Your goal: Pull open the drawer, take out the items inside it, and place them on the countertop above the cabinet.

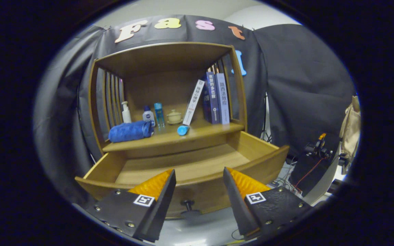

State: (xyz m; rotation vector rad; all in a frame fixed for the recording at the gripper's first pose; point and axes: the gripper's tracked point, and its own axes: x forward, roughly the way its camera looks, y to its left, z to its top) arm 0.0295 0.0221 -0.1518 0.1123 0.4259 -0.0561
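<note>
Gripper (199,174) fingers spread wide, holding nothing, above the pulled-out drawer (197,163), its knob (187,204) between them. Beyond, at 12 o'clock, the countertop (169,138) carries a rolled blue towel (130,131), bottles, a small blue object (183,130) and books (214,99).

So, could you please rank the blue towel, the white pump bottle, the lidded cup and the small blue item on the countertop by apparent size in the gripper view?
1. Blue towel
2. White pump bottle
3. Lidded cup and small blue item: alike, and the item lies nearer, so unranked.
The tongs are open over the drawer.
</note>
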